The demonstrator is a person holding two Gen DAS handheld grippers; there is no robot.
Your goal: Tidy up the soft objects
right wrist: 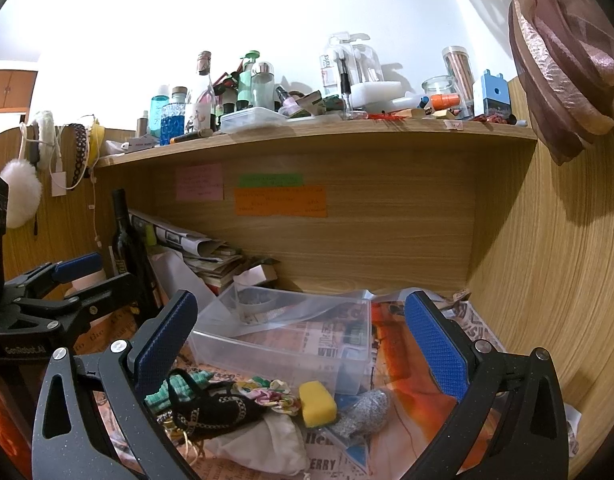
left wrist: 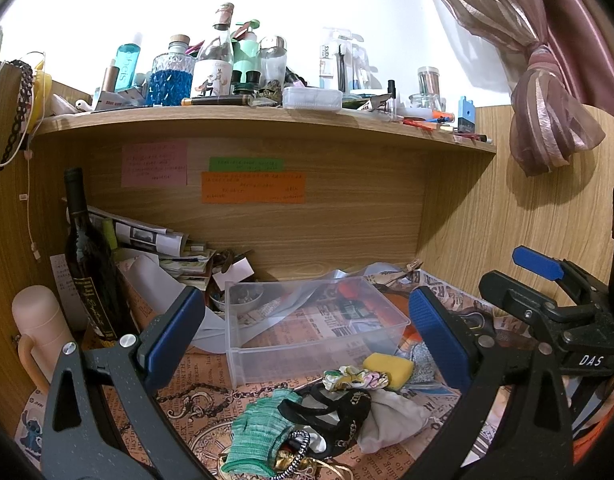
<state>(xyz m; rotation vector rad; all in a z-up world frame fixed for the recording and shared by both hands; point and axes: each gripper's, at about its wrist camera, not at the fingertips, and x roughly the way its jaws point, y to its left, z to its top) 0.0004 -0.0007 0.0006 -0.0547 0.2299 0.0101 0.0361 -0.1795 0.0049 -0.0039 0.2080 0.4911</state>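
Observation:
A clear plastic bin (left wrist: 319, 354) (right wrist: 283, 356) sits on the newspaper-print desk mat. In front of it lies a pile of soft things: a yellow sponge (left wrist: 389, 369) (right wrist: 317, 403), a floral scrunchie (left wrist: 353, 379) (right wrist: 275, 394), a green knit glove (left wrist: 259, 432) (right wrist: 163, 394), a black chain-trimmed cloth (left wrist: 339, 412) (right wrist: 215, 410), a white cloth pouch (left wrist: 391, 420) (right wrist: 267, 440) and a silver scrubber (right wrist: 363, 408). My left gripper (left wrist: 307, 344) is open above the pile and holds nothing. My right gripper (right wrist: 303, 344) is open above the pile and holds nothing. The right gripper also shows in the left wrist view (left wrist: 547, 280).
A dark wine bottle (left wrist: 87, 264) and stacked papers (left wrist: 159, 248) stand at the left under a wooden shelf (left wrist: 267, 126) crowded with bottles. A pink flask (left wrist: 39, 328) stands at the left. A wood wall and curtain (left wrist: 547, 120) close the right.

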